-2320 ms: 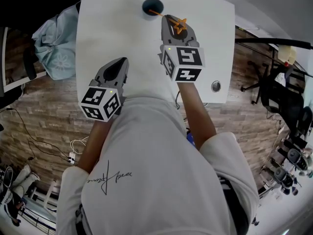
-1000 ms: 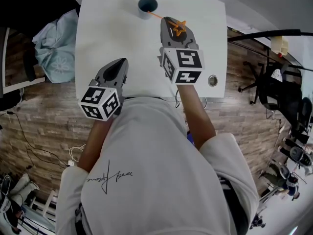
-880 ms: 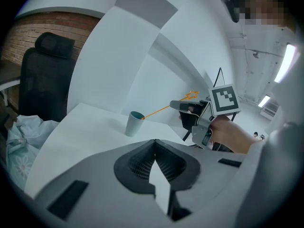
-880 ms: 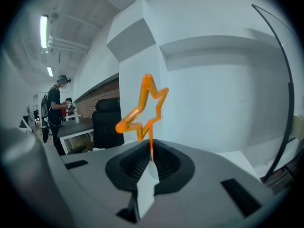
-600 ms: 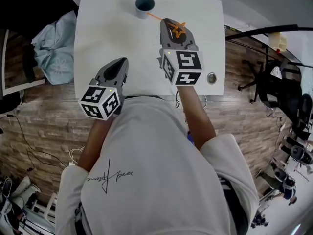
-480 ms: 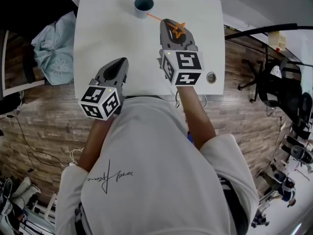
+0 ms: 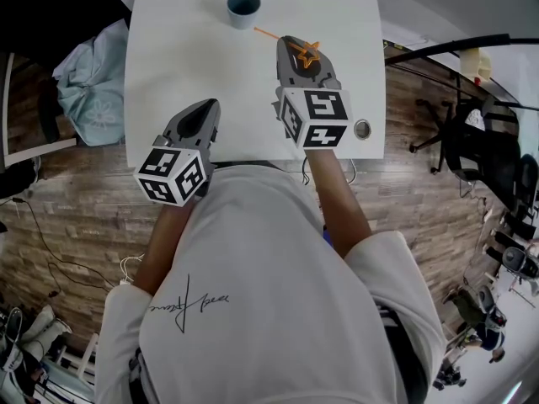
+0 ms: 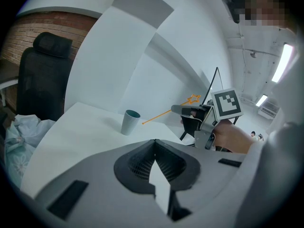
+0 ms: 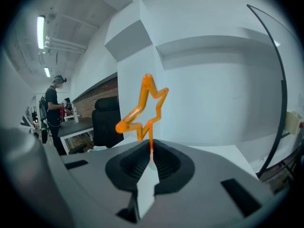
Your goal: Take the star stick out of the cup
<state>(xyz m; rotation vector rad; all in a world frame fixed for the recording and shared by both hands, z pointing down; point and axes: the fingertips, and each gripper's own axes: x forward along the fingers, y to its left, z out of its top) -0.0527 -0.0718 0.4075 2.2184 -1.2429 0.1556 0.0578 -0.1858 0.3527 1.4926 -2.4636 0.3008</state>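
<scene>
One star stick (image 9: pixel 151 136) stands pinched in the right hand-held gripper (image 9: pixel 151 156).

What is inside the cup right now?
Nothing shows in the cup; its dark bottom is hard to read. The star stick is out, held in the right tongs.

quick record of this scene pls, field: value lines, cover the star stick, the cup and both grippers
star stick: orange, gripped just below the star, whole length out of the cup
cup: upright near the table's far edge, nothing sticking out
right gripper: shut on the star stick, held above the table
left gripper: shut, empty, near the table's near edge
table: white
</scene>
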